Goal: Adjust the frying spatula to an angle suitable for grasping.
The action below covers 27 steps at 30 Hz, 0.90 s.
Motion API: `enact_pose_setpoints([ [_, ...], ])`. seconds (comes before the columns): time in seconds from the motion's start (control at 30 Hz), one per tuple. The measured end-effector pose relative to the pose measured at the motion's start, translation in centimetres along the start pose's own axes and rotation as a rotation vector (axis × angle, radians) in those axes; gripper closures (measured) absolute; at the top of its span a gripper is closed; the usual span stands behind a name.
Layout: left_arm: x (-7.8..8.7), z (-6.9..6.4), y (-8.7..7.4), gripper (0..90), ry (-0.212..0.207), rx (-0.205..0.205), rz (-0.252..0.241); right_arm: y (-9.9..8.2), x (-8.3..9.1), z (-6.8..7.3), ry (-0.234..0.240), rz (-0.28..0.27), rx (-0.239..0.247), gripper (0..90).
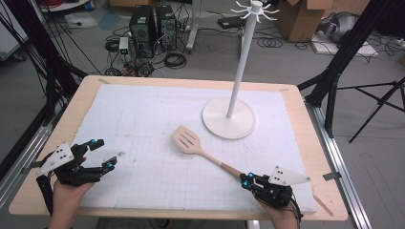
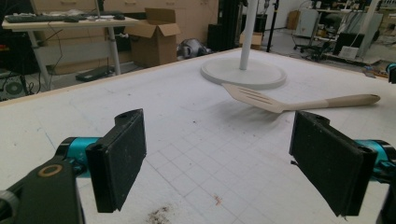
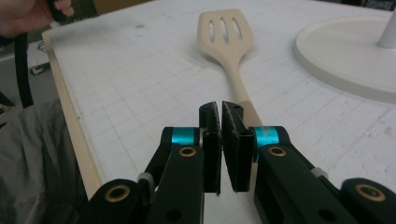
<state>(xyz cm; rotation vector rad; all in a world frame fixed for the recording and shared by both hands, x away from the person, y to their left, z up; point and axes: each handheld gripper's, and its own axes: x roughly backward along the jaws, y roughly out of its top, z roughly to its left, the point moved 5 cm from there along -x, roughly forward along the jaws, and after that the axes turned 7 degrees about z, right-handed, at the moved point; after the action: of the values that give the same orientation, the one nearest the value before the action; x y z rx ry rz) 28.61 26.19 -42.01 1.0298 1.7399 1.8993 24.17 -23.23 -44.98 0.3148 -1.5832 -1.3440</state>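
A pale wooden slotted spatula (image 1: 198, 149) lies on the white gridded mat (image 1: 143, 114), blade toward the middle, handle pointing to the near right. My right gripper (image 1: 246, 181) sits at the handle's end. In the right gripper view its jaws (image 3: 220, 116) stand shut, pads together with nothing seen between them, and the spatula handle (image 3: 238, 88) runs down behind the right-hand jaw. My left gripper (image 1: 105, 153) rests at the near left of the mat, open, with bare mat between its pads (image 2: 219, 163). The spatula (image 2: 261, 99) lies farther off beyond it.
A white stand with a round base (image 1: 228, 119) and a tall pole topped with hooks (image 1: 254, 10) rises at the back right of the mat. The wooden table edge (image 1: 329, 157) frames the mat. Cables, computer towers and boxes sit on the floor behind.
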Motion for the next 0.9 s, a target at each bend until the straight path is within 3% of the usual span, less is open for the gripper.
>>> enact_pose_setpoints([
  [0.17, 0.0, -0.1, 0.0, 19.3, 0.001, -0.003, 0.000, -0.6, -0.3, 0.3, -0.001, 0.051, 0.009, 88.7],
  [0.53, 0.0, -0.1, 0.0, 19.3, 0.004, -0.002, 0.000, -1.8, -0.9, -0.1, -0.054, 0.207, 0.025, 88.9],
  [0.73, 0.0, 0.0, -0.1, 19.3, 0.003, -0.001, 0.007, -2.1, -1.1, -1.2, -0.111, 0.246, 0.011, 89.1],
  [0.9, 0.1, 0.0, -0.2, 19.5, 0.005, -0.005, 0.010, -1.8, -0.9, -1.9, -0.121, 0.246, 0.008, 89.2],
])
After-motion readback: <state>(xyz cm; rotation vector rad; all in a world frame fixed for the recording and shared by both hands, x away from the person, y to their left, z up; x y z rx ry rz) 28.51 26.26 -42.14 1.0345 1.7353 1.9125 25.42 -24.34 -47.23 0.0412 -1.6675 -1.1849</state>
